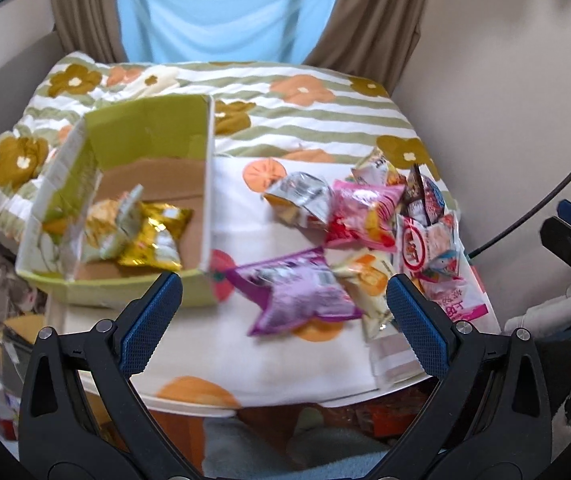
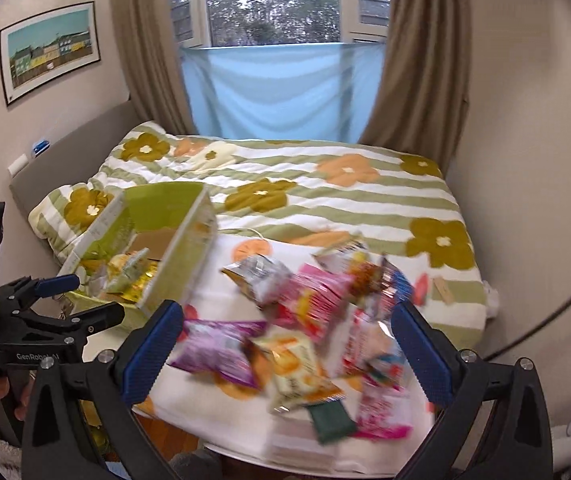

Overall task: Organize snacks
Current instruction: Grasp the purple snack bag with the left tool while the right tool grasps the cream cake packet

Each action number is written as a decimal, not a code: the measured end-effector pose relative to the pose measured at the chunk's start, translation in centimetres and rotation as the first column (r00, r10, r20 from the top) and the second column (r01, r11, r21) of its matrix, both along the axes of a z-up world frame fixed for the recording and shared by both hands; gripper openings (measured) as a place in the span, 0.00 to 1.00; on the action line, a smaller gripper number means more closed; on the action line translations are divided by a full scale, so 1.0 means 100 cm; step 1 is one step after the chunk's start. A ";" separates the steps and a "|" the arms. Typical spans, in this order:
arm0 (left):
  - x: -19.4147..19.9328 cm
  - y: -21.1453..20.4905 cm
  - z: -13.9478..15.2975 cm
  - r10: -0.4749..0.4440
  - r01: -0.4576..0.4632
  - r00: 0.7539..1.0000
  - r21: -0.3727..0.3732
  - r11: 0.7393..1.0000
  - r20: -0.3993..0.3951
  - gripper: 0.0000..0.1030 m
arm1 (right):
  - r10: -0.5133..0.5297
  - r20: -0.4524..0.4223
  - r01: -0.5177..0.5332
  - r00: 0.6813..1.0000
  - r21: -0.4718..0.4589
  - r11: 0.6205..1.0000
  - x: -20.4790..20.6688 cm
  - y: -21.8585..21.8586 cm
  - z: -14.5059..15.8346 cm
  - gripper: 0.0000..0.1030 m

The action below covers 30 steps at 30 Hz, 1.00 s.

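Observation:
A green cardboard box [image 1: 153,128] stands open at the left of a cloth-covered table; it also shows in the right wrist view [image 2: 189,240]. A gold snack bag [image 1: 153,236] and a pale bag [image 1: 117,216] lie in it. A pile of snack packets lies to the right: a purple bag [image 1: 297,292] nearest, a pink bag [image 1: 361,212], a silver bag [image 1: 301,194]. The purple bag [image 2: 221,348] and an orange-and-white packet [image 2: 297,372] lie below my right gripper. My left gripper [image 1: 285,308] is open and empty above the purple bag. My right gripper [image 2: 287,340] is open and empty above the pile.
The table's front edge [image 1: 277,404] is close below. A bed with a flowered, striped quilt [image 2: 325,196] lies behind. Curtains and a blue cloth [image 2: 277,88] hang at the window. Walls close both sides. The left gripper shows at the left of the right wrist view [image 2: 65,300].

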State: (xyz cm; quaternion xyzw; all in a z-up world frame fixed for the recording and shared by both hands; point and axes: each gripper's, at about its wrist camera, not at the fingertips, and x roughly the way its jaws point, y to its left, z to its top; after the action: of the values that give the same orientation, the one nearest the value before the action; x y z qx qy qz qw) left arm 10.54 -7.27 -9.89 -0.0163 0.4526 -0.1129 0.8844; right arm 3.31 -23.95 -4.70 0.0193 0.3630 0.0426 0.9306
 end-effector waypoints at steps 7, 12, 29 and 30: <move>0.004 -0.033 -0.041 0.066 -0.064 0.996 0.025 0.998 -0.061 0.98 | 0.024 -0.048 -0.023 0.999 0.009 1.000 -0.003 -0.046 -0.032 1.00; 0.023 -0.040 -0.079 0.120 -0.117 0.986 0.033 0.993 -0.114 0.98 | 0.093 -0.087 -0.090 0.992 0.039 0.995 0.009 -0.048 -0.067 1.00; 0.071 -0.053 -0.159 0.140 -0.118 0.971 0.122 0.985 -0.192 0.98 | 0.242 -0.215 -0.241 0.946 0.035 0.970 0.059 -0.008 -0.174 1.00; 0.073 -0.054 -0.161 0.134 -0.111 0.971 0.124 0.986 -0.199 0.98 | 0.248 -0.218 -0.249 0.944 0.024 0.968 0.061 -0.006 -0.176 1.00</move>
State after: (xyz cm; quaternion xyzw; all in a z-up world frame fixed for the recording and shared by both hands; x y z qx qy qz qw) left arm 17.79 -12.69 -26.03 -0.0064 0.5456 -0.0303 0.8374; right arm 9.40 -24.54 -22.34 -0.0238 0.4630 0.1564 0.8721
